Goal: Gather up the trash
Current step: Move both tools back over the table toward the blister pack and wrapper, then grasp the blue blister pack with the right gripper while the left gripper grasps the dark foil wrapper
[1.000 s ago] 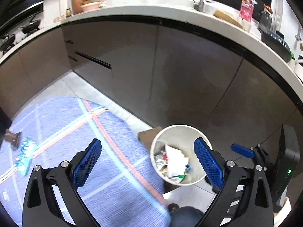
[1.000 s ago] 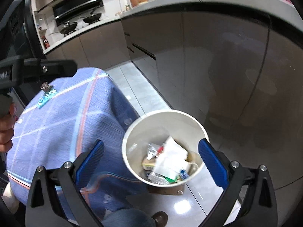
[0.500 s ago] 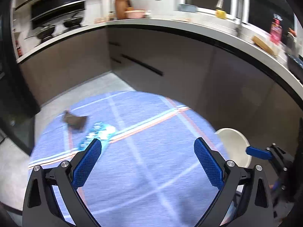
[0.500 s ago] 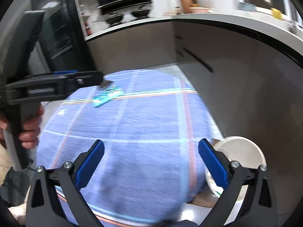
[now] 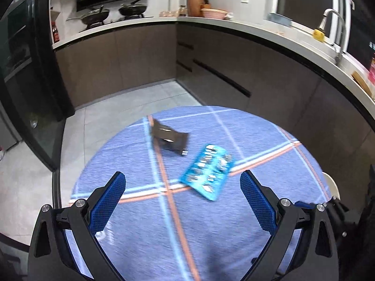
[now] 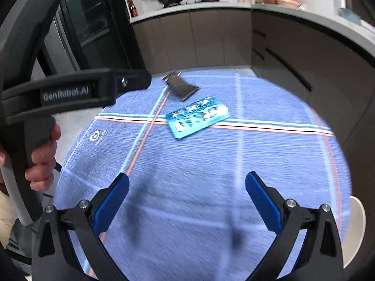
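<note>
- Hovering over the round bench (image 5: 131, 164), which wears a blue cloth crossed by pale and red stripes, the left hand-held gripper (image 5: 182, 194) has its blue-padded jaws spread wide with nothing between them.
- Right hand-held gripper (image 6: 186, 199): jaws likewise spread wide and empty, above the near part of the bench (image 6: 211, 164).
- Blue wrapper (image 5: 207, 172): lies flat on the cloth near the crossing of the stripes, ahead of the left hand-held gripper and apart from its pads; in the right wrist view the blue wrapper (image 6: 198, 117) sits toward the far side of the bench.
- Dark wrapper (image 5: 170, 138): crumpled, lying just beyond the blue wrapper on the bench, toward the far edge; also seen in the right wrist view (image 6: 180, 86), somewhat blurred.
- White bin (image 5: 330, 185): only a sliver of rim shows past the bench's right edge; the same rim (image 6: 357, 227) appears low beside the bench in the right wrist view. Its contents cannot be seen.
- Left hand (image 6: 42, 161): wrapped around the grey handle of the left hand-held gripper, off the bench's left edge.
- Kitchen counter (image 5: 257, 29): curves behind the bench, carrying pans (image 5: 98, 15) and a faucet (image 5: 332, 21).
</note>
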Tool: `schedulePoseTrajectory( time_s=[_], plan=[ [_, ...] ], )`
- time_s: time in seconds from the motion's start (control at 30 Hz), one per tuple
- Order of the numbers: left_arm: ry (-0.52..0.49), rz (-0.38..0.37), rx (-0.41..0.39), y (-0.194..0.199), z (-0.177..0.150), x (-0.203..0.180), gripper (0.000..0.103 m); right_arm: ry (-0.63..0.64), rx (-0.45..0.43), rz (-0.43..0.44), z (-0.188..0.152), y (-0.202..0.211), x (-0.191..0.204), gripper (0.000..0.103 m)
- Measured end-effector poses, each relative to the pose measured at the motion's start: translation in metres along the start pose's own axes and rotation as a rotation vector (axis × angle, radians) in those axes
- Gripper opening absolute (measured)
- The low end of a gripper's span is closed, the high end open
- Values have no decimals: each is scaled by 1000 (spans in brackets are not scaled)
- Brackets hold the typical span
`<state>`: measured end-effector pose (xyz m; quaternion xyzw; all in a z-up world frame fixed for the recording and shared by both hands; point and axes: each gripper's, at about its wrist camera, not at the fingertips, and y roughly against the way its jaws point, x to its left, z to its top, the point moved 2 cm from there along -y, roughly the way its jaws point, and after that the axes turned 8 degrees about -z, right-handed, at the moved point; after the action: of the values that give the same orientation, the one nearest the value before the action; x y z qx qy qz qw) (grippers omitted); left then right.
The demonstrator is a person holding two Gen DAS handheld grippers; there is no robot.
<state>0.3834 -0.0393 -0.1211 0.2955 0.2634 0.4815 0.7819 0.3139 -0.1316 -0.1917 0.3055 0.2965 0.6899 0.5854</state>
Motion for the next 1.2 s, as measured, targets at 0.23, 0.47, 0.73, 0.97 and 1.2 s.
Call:
schedulePoseTrajectory(
  time_s=[0.23, 0.47, 0.73, 0.97, 1.2],
  plan=[
    [31, 14, 13, -22, 12, 50, 94, -37, 81, 22, 19, -43, 33, 99],
    [48, -29, 34, -51, 33, 76, 94, -212, 118, -63, 32, -77, 31, 98],
    [74, -99, 60, -72, 53, 97, 81, -367, 86, -248, 55, -104, 27, 99],
    [91, -147, 91, -81, 55, 108, 74, -321, 48, -395, 67, -118, 30, 80],
    [99, -184, 138, -103, 55, 100, 73, -276, 22, -333, 48, -92, 12, 55]
  ],
)
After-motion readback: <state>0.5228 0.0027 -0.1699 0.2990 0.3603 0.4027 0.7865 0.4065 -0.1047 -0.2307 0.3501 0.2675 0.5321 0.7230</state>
